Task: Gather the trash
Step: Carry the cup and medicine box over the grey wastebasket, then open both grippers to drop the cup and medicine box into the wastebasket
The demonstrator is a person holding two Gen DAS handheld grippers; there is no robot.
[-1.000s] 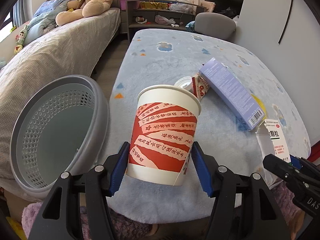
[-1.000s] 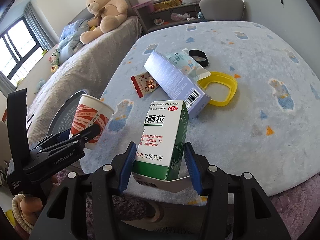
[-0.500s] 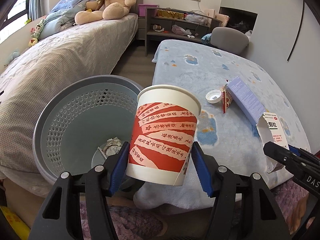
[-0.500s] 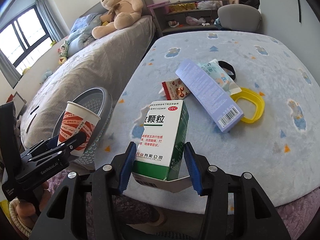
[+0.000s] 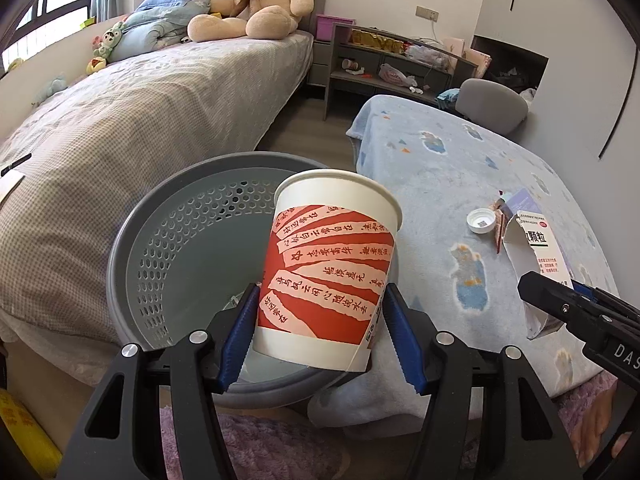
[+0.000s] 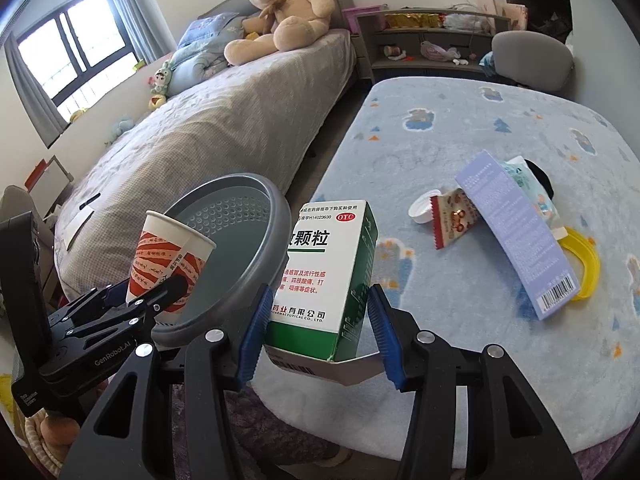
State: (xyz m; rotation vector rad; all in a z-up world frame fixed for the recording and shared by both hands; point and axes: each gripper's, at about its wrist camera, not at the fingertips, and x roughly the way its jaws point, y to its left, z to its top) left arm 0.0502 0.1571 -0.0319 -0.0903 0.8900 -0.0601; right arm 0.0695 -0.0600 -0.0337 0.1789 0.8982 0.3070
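My left gripper (image 5: 320,320) is shut on a red and white paper cup (image 5: 328,268), held upright over the near right part of a grey perforated bin (image 5: 168,248). In the right wrist view the same cup (image 6: 168,264) hangs in front of the bin (image 6: 240,248). My right gripper (image 6: 316,320) is shut on a green and white medicine box (image 6: 328,272), just right of the bin's rim, above the edge of the blue blanket-covered table (image 6: 460,128). That box (image 5: 536,256) shows at the right of the left wrist view.
On the table lie a lilac box (image 6: 516,232), a red snack wrapper (image 6: 452,216), a white cap (image 6: 422,210), a yellow ring (image 6: 586,264) and a blue packet (image 6: 528,184). A bed (image 5: 120,120) with a teddy bear (image 5: 256,4) stands left; a shelf (image 5: 392,68) behind.
Both grippers have swung left with their loads. The cup went from above the table edge to over the bin, and the medicine box came close to the bin's rim.
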